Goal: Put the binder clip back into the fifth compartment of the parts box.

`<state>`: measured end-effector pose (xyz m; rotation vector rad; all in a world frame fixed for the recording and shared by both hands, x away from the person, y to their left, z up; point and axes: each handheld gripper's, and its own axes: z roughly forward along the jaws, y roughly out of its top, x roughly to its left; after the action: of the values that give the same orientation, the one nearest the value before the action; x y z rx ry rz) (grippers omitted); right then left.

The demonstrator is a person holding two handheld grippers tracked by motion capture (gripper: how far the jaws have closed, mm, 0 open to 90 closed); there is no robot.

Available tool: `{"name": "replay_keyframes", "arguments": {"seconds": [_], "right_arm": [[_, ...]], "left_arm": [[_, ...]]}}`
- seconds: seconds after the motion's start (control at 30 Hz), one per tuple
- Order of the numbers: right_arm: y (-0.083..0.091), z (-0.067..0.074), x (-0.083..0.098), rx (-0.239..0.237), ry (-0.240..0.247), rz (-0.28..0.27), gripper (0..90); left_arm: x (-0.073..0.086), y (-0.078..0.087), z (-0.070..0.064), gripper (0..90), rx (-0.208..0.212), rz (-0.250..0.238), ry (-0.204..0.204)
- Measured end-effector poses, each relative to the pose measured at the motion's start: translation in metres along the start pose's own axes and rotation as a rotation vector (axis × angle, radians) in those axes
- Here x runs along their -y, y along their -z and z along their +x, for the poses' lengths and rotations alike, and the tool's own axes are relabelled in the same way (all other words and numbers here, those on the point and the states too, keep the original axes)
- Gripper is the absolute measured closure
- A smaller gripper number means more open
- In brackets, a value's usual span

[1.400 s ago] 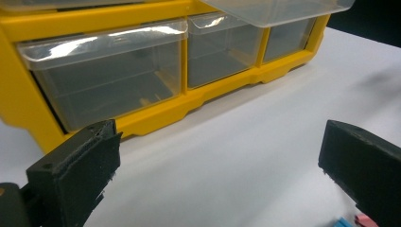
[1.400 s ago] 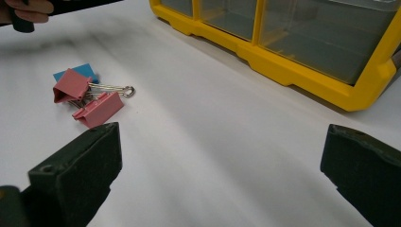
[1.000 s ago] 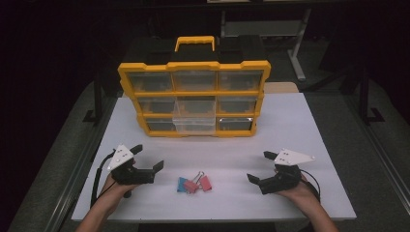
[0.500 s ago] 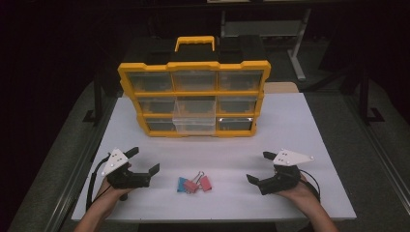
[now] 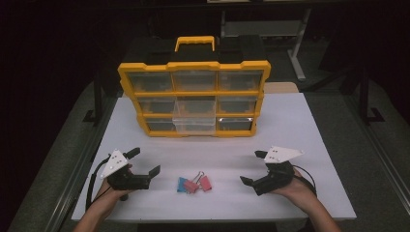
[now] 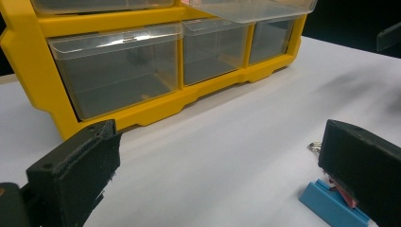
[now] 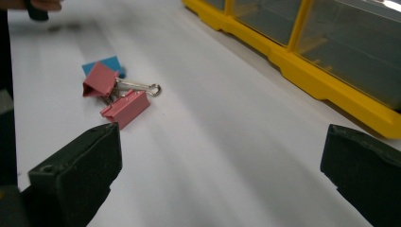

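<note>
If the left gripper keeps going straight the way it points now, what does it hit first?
Most likely the blue binder clip: in the left gripper view it lies just ahead, beside the right jaw of the open left gripper. Past it is bare table. Depth is hard to judge.

Glossy yellow plastic organizer (image 5: pixel 193 96) with clear drawers on matt white table (image 5: pixel 300 130).

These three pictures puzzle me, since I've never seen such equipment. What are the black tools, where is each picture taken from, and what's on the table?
A person holds a two-fingered hand tool in each hand: the left gripper and the right gripper. Both are open and hold nothing. The high view looks down from above; the other two come from cameras riding on each gripper, looking out between its black fingers. On the white table stand a yellow drawer organizer with one clear drawer pulled out, and, between the grippers, a small cluster of binder clips, blue and pink.
</note>
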<state>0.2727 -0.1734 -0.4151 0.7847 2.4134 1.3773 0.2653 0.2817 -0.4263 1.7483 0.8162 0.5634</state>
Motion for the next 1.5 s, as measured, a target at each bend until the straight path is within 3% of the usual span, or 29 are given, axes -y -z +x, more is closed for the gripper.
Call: {"name": "replay_keyframes", "arguments": {"seconds": [0.6,1.17,1.5], "right_arm": [[-0.026,0.004,-0.02,-0.129,0.049,0.084,0.0],[-0.042,0.009,-0.042,-0.213,0.093,0.087,3.1],[-0.052,0.014,-0.051,-0.252,0.123,0.099,5.1]], "left_arm": [[0.0,-0.001,-0.003,0.0,0.008,-0.009,0.028],[0.0,-0.002,-0.003,0.0,0.02,0.001,0.028],[0.0,-0.002,-0.004,0.0,0.023,0.008,0.006]]}}
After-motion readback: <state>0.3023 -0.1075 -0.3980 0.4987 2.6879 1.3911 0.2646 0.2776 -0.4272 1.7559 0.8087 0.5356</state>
